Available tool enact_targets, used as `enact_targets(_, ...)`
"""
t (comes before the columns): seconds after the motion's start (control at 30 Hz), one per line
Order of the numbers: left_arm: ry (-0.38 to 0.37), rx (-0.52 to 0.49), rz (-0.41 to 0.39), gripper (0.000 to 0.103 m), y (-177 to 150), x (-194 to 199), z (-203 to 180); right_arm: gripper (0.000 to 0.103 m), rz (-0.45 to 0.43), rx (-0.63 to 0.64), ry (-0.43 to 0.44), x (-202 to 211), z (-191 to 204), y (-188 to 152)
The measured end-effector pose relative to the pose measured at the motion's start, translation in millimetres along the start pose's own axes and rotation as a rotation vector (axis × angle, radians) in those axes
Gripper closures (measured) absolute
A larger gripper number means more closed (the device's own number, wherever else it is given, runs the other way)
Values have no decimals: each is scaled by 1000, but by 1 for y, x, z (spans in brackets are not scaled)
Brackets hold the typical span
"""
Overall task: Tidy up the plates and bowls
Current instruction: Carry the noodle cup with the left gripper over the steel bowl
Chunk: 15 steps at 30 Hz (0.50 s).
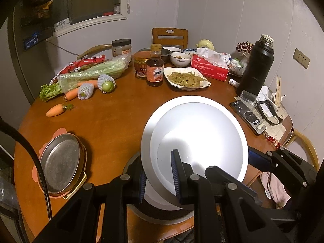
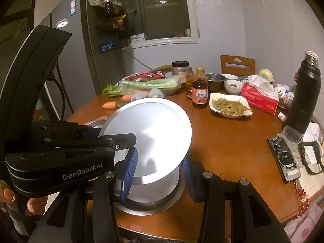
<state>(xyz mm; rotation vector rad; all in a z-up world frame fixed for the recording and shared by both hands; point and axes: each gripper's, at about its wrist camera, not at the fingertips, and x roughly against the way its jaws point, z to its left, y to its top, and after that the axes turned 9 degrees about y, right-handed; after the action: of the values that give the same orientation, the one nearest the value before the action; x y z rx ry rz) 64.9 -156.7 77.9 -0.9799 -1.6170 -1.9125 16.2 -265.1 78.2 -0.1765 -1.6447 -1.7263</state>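
"GenRobot.AI" on left tool (image 2: 129, 141), clamping white plate (image 2: 149, 129)

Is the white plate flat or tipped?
Tipped. Both grippers pinch the white plate by its near rim, far edge raised, above a metal dish on the table.

A round wooden table (image 1: 113, 121) filled the frame; at its upper left lay bagged celery (image 1: 91, 73), three carrots (image 1: 55, 110) and two fruits in foam netting (image 1: 106, 83); near the centre top stood a dark sauce bottle (image 1: 155, 65) beside an orange-labelled jar (image 1: 140, 64); a red tissue box (image 1: 209, 66) sat right of centre; a tall black flask (image 1: 257, 64) stood at the upper right, a phone (image 1: 248, 116) lying below it; a wooden chair back (image 1: 169, 36) rose behind the table.
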Motion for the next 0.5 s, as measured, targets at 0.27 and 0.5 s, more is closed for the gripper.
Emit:
enact_targets(0.27,-2,10,31,80,-8,-8,3,57,25,-2,17,-5,-1,-7)
enact_targets(0.5,4,14,55,80,-15,-19,4,57,49,-6,26,-14,-2,-14)
